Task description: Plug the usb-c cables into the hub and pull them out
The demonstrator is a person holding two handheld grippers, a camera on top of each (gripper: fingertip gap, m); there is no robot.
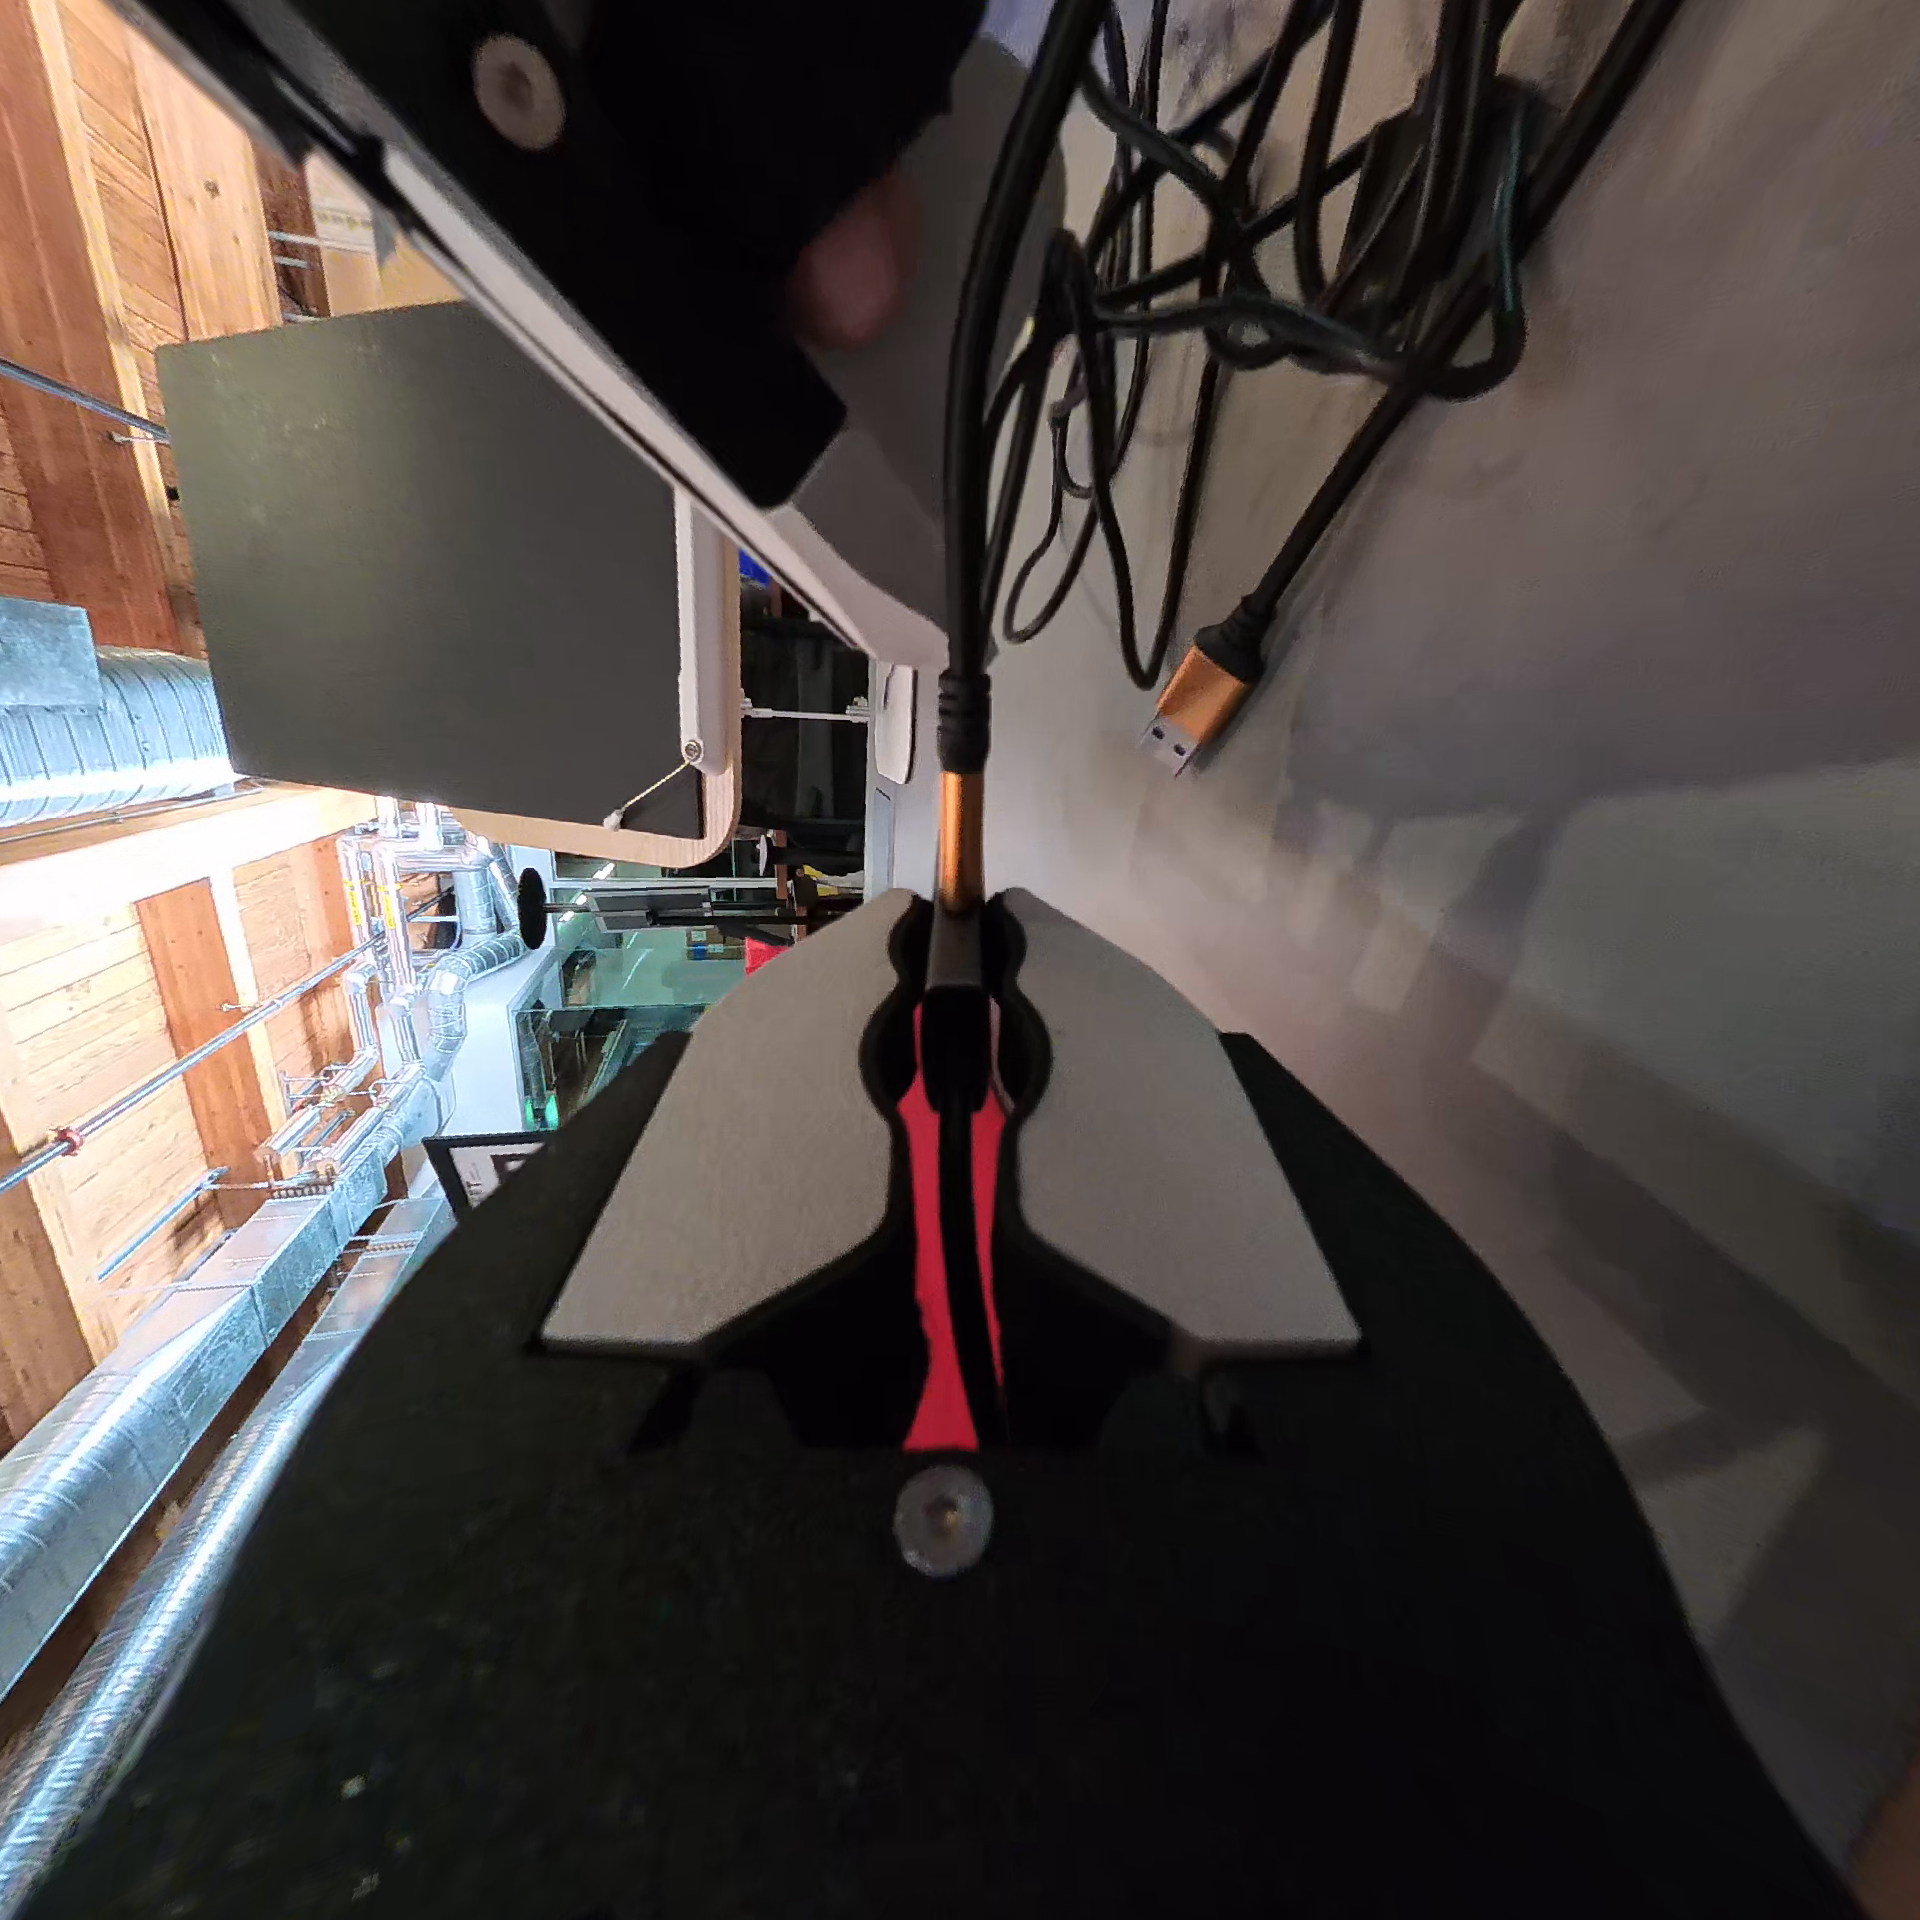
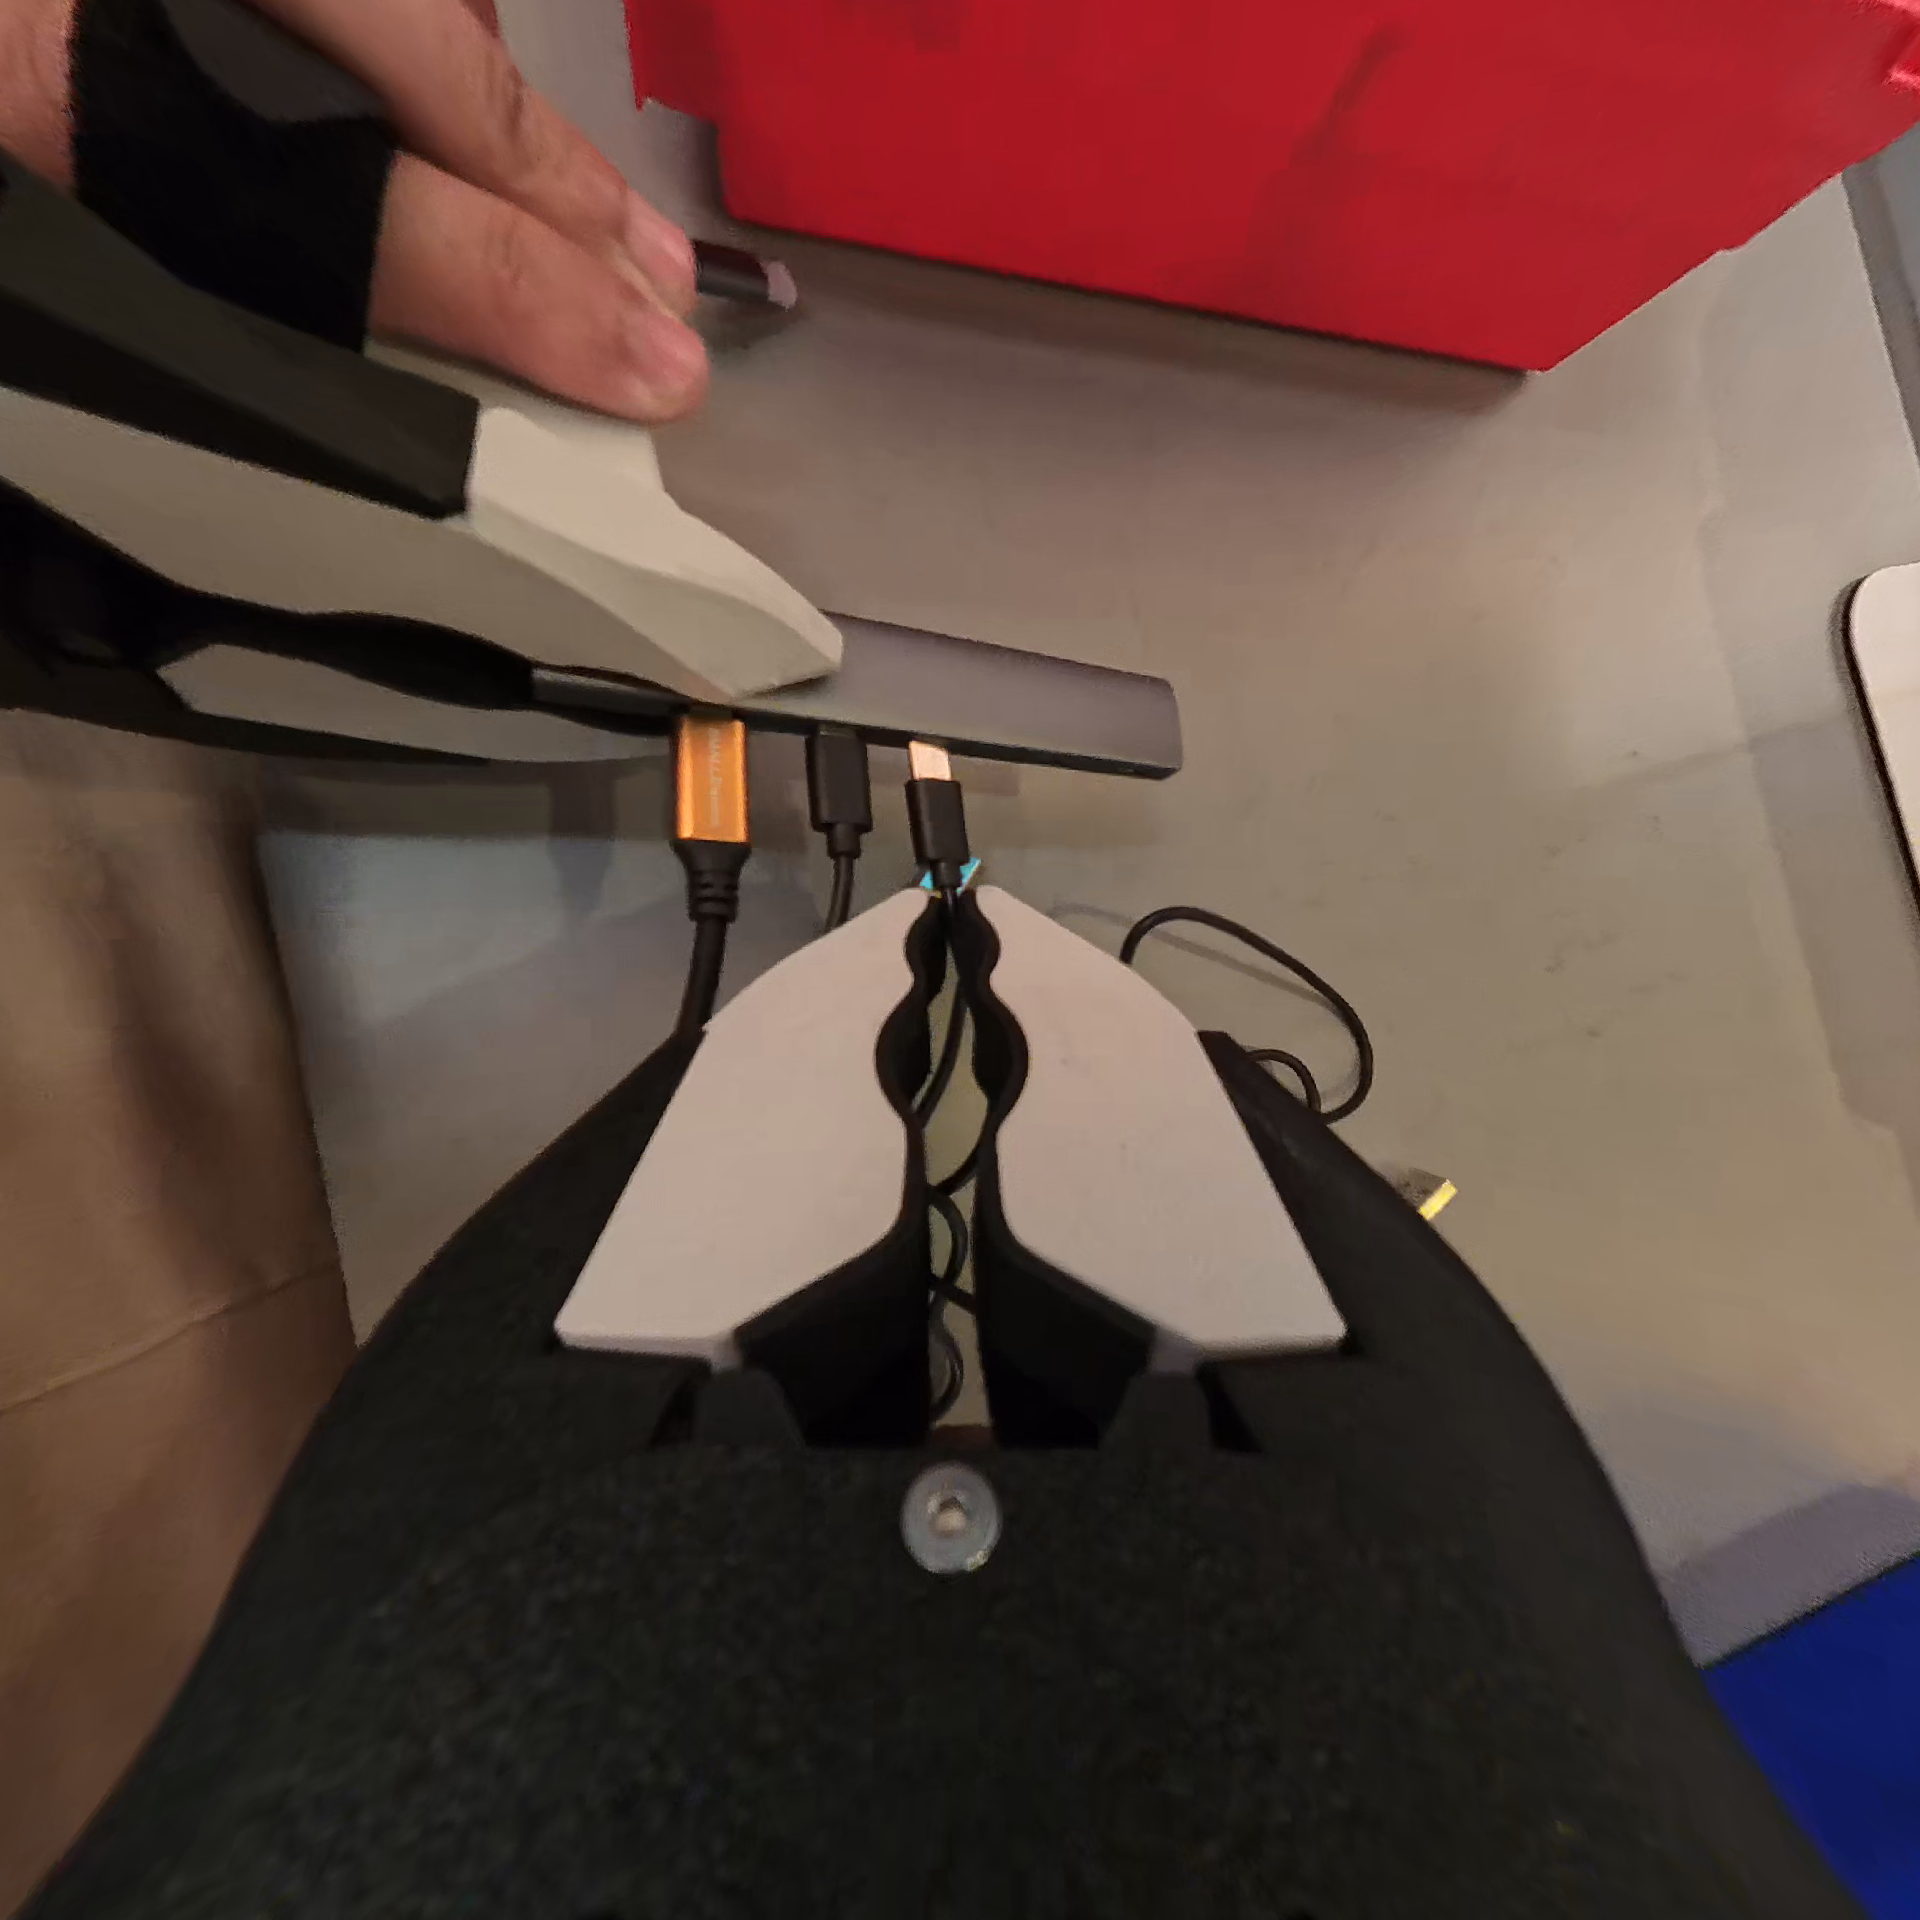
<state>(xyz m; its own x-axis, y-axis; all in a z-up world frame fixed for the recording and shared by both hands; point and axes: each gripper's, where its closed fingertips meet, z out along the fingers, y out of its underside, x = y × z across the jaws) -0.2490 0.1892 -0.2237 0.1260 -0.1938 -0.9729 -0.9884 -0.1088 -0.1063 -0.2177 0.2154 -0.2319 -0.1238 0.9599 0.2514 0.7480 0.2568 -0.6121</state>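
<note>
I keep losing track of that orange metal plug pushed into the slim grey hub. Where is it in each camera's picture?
Left wrist view: the orange metal plug sits at centre, seen edge-on, just beyond the fingertips of the left gripper.
Right wrist view: left of centre, leftmost of three plugs in the slim grey hub.
Shared landmark: the left gripper, clamped on the hub right beside that plug.

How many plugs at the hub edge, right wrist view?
3. Along the hub edge: orange plug left, black plug middle, both seated; third plug right, metal tip showing. The left gripper may hide more.
</note>
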